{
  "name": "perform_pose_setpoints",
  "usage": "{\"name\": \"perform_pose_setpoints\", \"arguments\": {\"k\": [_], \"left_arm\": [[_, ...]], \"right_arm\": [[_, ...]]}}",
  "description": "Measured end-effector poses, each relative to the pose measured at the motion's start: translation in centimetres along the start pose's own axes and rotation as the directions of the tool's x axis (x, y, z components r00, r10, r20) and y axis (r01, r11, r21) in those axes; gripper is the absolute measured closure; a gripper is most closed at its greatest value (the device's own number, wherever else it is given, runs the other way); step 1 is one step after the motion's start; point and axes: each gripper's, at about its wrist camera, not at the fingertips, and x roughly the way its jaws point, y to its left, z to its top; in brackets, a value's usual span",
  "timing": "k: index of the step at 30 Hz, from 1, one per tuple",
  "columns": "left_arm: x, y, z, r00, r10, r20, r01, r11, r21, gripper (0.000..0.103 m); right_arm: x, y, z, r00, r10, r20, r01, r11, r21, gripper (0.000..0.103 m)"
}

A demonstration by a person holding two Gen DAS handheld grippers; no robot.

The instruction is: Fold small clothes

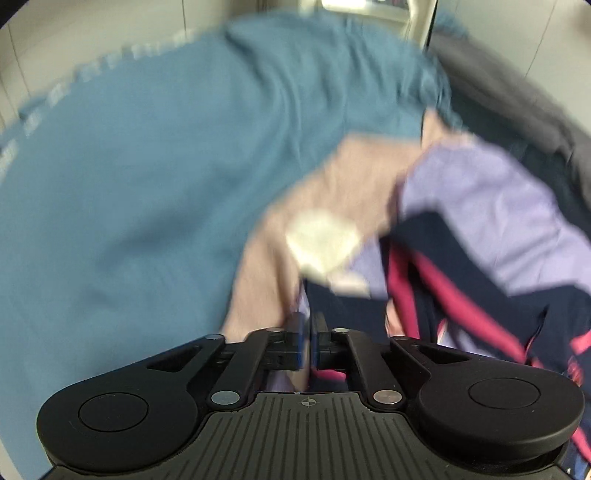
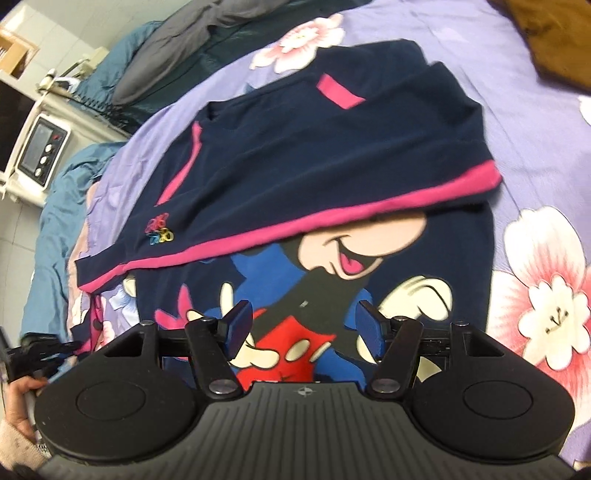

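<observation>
A small navy T-shirt (image 2: 332, 155) with pink trim and a cartoon mouse print lies on the lilac floral bedspread (image 2: 535, 258), its upper part folded down over the print. My right gripper (image 2: 303, 325) is open and empty, hovering just above the print near the shirt's near end. My left gripper (image 1: 308, 332) is shut at the shirt's left edge; the blurred left wrist view shows navy and pink fabric (image 1: 424, 291) around its fingers, and I cannot tell whether cloth is pinched. The left gripper also shows in the right wrist view (image 2: 55, 349), held by a hand.
A blue quilt (image 1: 147, 166) lies left of the bedspread, with grey bedding (image 2: 173, 44) behind it. A white appliance with buttons (image 2: 40, 147) stands beside the bed. A brown cloth (image 2: 554, 33) lies at the far right corner.
</observation>
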Motion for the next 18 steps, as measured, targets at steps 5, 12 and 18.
{"name": "perform_pose_setpoints", "arguments": {"k": [5, 12, 18], "left_arm": [[-3.4, 3.9, 4.3, 0.991, 0.042, 0.123, -0.037, 0.998, -0.044, 0.067], [-0.7, 1.8, 1.5, 0.945, -0.288, -0.154, 0.281, 0.957, -0.069, 0.064], [2.8, 0.4, -4.5, 0.842, -0.442, -0.308, 0.356, 0.886, -0.296, 0.055]], "right_arm": [[0.1, -0.4, -0.1, 1.0, -0.004, -0.003, 0.004, 1.0, 0.016, 0.036], [1.0, 0.3, -0.3, 0.999, -0.001, -0.035, 0.002, 1.0, 0.011, 0.034], [1.1, 0.7, -0.5, 0.999, -0.004, -0.048, 0.004, 1.0, -0.001, 0.033]]}}
